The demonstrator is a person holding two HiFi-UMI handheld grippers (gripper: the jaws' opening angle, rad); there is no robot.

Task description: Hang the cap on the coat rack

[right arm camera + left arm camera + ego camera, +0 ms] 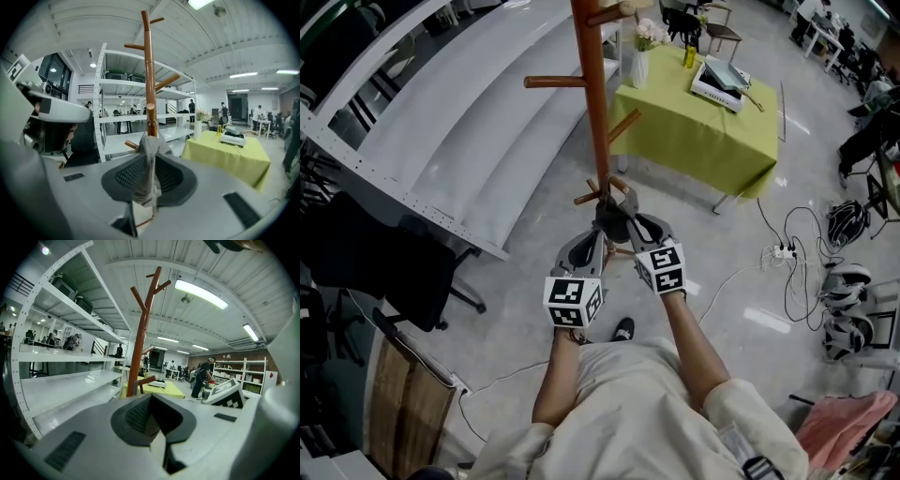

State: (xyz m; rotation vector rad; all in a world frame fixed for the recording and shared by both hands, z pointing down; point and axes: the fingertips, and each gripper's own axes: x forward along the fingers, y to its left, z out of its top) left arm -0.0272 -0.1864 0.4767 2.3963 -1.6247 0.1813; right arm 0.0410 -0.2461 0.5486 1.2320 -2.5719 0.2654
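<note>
A brown wooden coat rack (596,103) stands straight ahead, with pegs at several heights. Against its pole, beside the low pegs, is a dark grey cap (614,214). Both grippers meet on it: my left gripper (598,232) from the lower left and my right gripper (630,223) from the right. In the right gripper view, grey cap fabric (147,159) is pinched in the right gripper (146,187) and reaches up to a low peg (151,108). In the left gripper view, the left gripper (152,427) is shut on a thin brownish sliver, with the coat rack (140,333) just beyond.
A table with a yellow-green cloth (703,131) stands behind the rack to the right, carrying a flower vase (639,56) and a white appliance (719,82). White metal shelving (441,141) runs along the left. A black chair (384,262) sits at the left and cables (797,253) lie on the floor at the right.
</note>
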